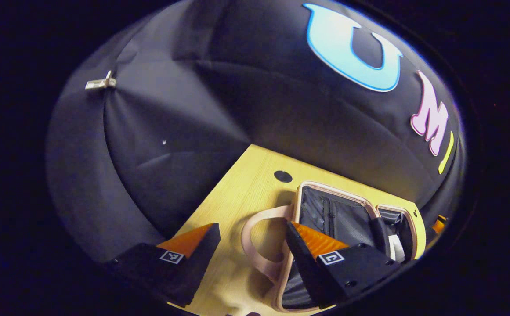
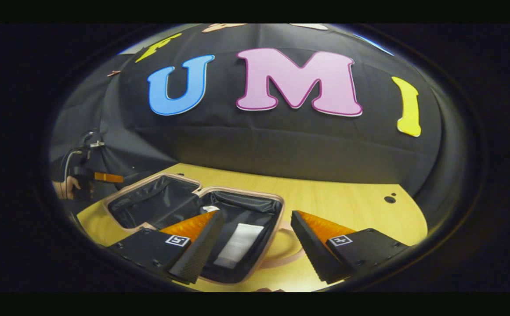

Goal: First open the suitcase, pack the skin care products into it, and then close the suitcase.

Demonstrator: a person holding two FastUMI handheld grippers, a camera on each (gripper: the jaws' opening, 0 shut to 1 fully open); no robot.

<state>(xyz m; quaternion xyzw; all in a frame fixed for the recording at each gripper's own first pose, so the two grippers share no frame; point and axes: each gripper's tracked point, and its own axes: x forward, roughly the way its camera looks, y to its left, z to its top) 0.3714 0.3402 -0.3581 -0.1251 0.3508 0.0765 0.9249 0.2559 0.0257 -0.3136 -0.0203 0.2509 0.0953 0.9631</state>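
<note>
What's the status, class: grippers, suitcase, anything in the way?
Left gripper open, empty, over suitcase edge. Right gripper open, empty. Suitcase lies open on table, white item inside. Nothing blocking.

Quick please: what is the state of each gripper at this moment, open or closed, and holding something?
Left gripper: open, holding nothing, above the open suitcase.
Right gripper: open, holding nothing, above the same suitcase.

Matt pale wood-grain table (image 2: 334, 197), suitcase (image 2: 202, 192) with smooth pinkish rim and dark, faintly shiny fabric lining.
</note>
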